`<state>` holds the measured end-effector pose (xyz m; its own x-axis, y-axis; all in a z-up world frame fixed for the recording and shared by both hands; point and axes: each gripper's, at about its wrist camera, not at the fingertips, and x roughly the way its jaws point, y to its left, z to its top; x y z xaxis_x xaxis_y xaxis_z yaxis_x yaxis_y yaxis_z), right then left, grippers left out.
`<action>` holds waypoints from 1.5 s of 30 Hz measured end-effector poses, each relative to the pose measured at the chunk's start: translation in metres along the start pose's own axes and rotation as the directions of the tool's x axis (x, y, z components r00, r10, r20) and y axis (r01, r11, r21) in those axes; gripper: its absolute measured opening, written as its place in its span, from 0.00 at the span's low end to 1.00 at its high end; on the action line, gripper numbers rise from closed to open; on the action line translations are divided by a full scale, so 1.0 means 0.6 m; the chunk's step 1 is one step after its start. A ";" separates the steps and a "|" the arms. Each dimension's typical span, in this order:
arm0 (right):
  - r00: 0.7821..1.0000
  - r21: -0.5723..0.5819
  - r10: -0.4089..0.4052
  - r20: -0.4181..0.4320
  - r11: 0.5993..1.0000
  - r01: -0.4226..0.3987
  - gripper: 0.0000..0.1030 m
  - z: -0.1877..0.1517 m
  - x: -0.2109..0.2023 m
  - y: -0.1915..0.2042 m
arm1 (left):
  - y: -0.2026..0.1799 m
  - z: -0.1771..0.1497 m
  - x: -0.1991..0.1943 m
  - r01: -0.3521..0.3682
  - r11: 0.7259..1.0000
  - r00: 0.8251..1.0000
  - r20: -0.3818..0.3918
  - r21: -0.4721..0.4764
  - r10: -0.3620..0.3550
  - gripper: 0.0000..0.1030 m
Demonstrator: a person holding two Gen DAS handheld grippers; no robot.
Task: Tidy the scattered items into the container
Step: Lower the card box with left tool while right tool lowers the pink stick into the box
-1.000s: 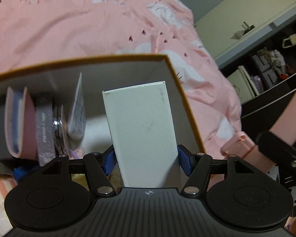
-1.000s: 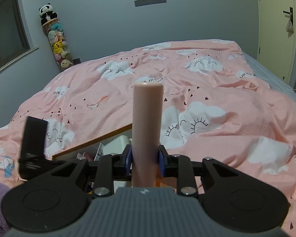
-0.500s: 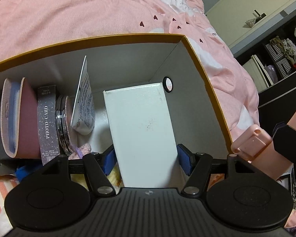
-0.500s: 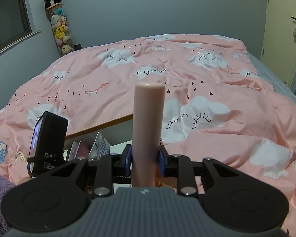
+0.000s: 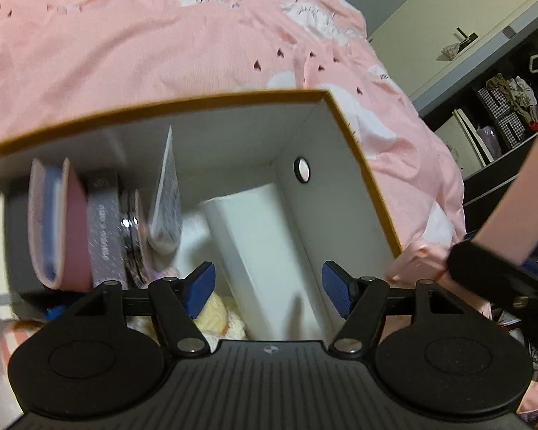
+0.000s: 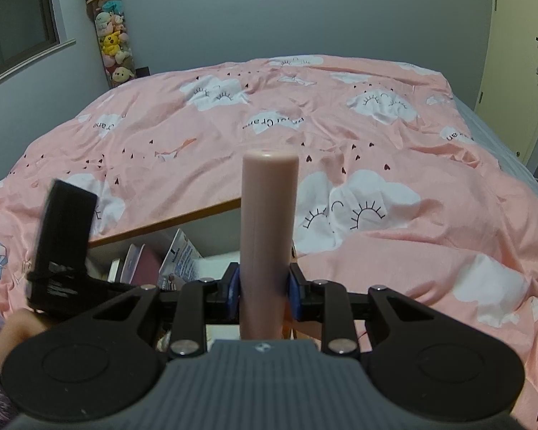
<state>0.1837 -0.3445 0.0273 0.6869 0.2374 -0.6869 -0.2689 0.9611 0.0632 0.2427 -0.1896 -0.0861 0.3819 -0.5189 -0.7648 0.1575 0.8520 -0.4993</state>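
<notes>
Your L gripper jaws spread over white box in container; R gripper pinching pink tube.

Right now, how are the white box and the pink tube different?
The white box is flat-sided and white; the pink tube is round and pink. The white box leans inside the container, and the left gripper has its jaws open, off it. The pink tube stands upright, gripped by the right gripper, not yet in the container. Both are plain and unlabelled.
</notes>
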 end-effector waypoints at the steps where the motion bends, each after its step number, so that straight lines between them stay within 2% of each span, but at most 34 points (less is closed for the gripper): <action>1: 1.000 -0.001 -0.002 -0.002 1.000 0.002 0.29 0.000 0.001 0.000 | 0.001 0.002 -0.004 0.005 1.000 1.000 0.005 -0.001 -0.005 0.75; 5: 1.000 -0.013 -0.005 -0.011 1.000 0.005 0.29 -0.001 0.004 0.004 | 0.010 0.005 -0.024 0.001 1.000 1.000 0.029 -0.005 -0.001 0.75; 11: 0.999 -0.072 0.005 -0.043 0.997 -0.009 0.29 0.001 0.008 0.019 | 0.017 0.000 -0.076 -0.060 0.997 0.992 0.114 0.048 0.054 0.75; 17: 0.993 -0.193 0.012 -0.118 0.981 -0.035 0.29 0.009 0.028 0.054 | 0.031 -0.013 -0.133 -0.091 0.993 0.979 0.191 0.077 0.075 0.75; 22: 0.975 -0.274 -0.012 -0.223 0.960 -0.051 0.29 0.013 0.069 0.082 | 0.041 -0.026 -0.165 -0.095 0.990 0.974 0.215 0.102 0.072 0.75; 27: 0.945 -0.318 -0.063 -0.320 0.947 -0.044 0.29 0.008 0.121 0.101 | 0.059 -0.041 -0.189 -0.144 0.983 0.964 0.241 0.116 0.113 0.75; 34: 0.930 -0.353 -0.121 -0.346 0.935 -0.010 0.30 0.010 0.169 0.117 | 0.097 -0.057 -0.209 -0.154 0.985 0.963 0.236 0.076 0.132 0.75; 40: 0.914 -0.359 -0.185 -0.360 0.932 0.047 0.30 0.008 0.209 0.108 | 0.109 -0.068 -0.219 -0.151 0.985 0.964 0.232 0.078 0.130 0.75; 44: 0.917 -0.422 -0.244 -0.315 0.901 0.095 0.32 0.002 0.206 0.114 | 0.114 -0.072 -0.217 -0.156 0.985 0.966 0.218 0.071 0.137 0.75; 45: 0.917 -0.440 -0.264 -0.298 0.891 0.114 0.37 0.002 0.205 0.114 | 0.115 -0.073 -0.216 -0.156 0.985 0.967 0.214 0.069 0.138 0.75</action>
<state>0.2503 -0.2492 -0.0519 0.4998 -0.0783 -0.8626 -0.4587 0.8208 -0.3403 0.1643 -0.0666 -0.0392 0.5862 -0.3691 -0.7213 0.1588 0.9253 -0.3444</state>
